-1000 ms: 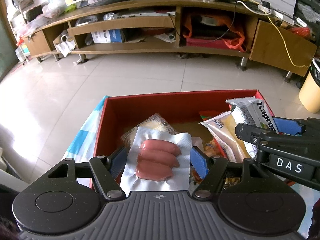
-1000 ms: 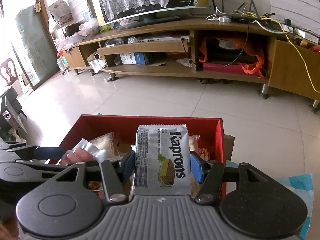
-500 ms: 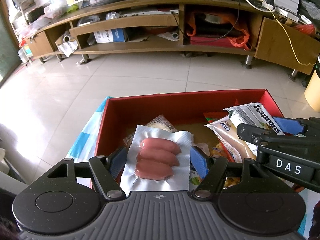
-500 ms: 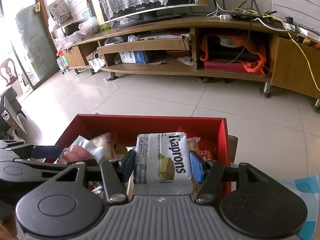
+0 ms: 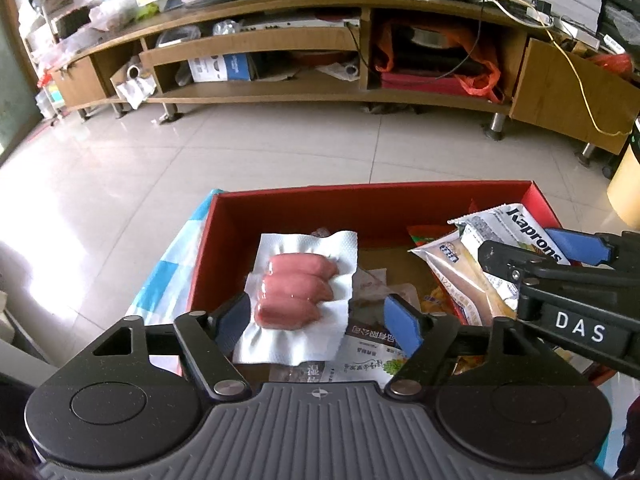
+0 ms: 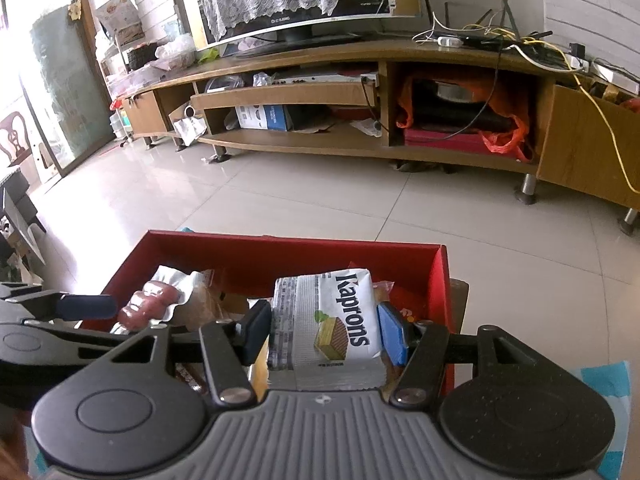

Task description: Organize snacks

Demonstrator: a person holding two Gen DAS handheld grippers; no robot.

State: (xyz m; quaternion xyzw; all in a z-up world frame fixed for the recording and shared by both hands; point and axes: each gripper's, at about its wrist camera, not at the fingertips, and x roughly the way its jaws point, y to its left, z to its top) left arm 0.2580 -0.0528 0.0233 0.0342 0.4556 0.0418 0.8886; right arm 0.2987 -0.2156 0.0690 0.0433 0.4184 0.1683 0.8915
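A red box (image 5: 280,208) holds several snack packs. My left gripper (image 5: 320,316) is open above the box; a silver pack of pink sausages (image 5: 298,288) lies between and beyond its fingers, apart from the right pad. My right gripper (image 6: 324,330) is shut on a white Kaprons wafer pack (image 6: 332,320) and holds it over the right part of the red box (image 6: 280,248). The wafer pack also shows in the left wrist view (image 5: 516,236), and the sausage pack in the right wrist view (image 6: 152,300).
The box stands on a blue and white checked cloth (image 5: 168,280). A yellow snack bag (image 5: 456,268) leans in the box's right side. Beyond lie a tiled floor and a long wooden TV cabinet (image 5: 280,40). A yellow bin (image 5: 624,184) stands at far right.
My left gripper has opened and the sausage pack has dropped into the box, lying farther from the fingers. My right gripper has lowered the wafer pack toward the box.
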